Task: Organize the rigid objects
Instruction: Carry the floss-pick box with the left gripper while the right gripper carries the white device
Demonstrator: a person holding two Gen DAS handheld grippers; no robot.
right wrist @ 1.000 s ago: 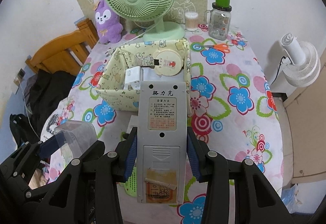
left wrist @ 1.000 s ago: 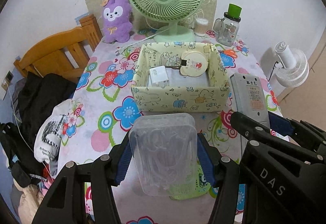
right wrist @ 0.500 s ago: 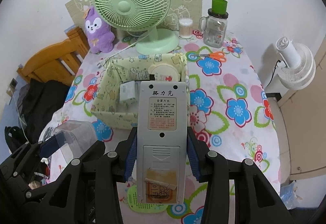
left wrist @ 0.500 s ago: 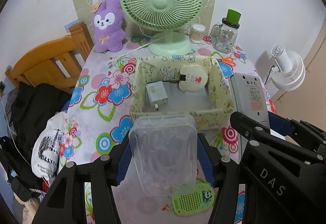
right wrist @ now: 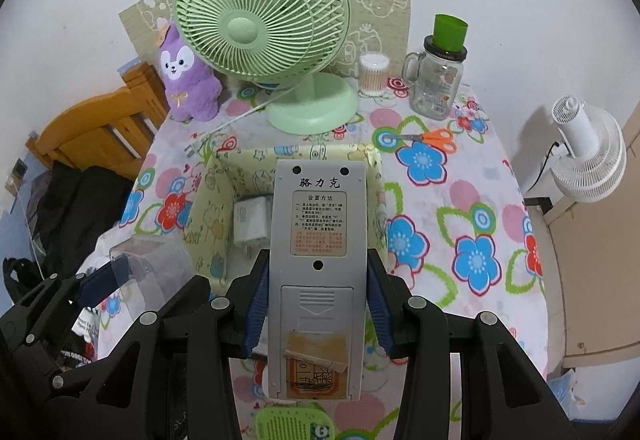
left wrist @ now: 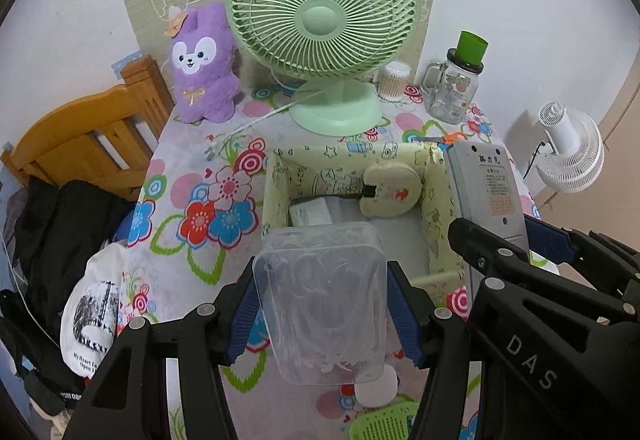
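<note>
Now our left claw grips the clear box, our right claw the remote, both above the bin mid-table; crowding together, they could collide.

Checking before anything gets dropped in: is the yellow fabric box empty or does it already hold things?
Not empty. The yellow box already holds a white charger and a round cream gadget leaning on its back wall.
</note>
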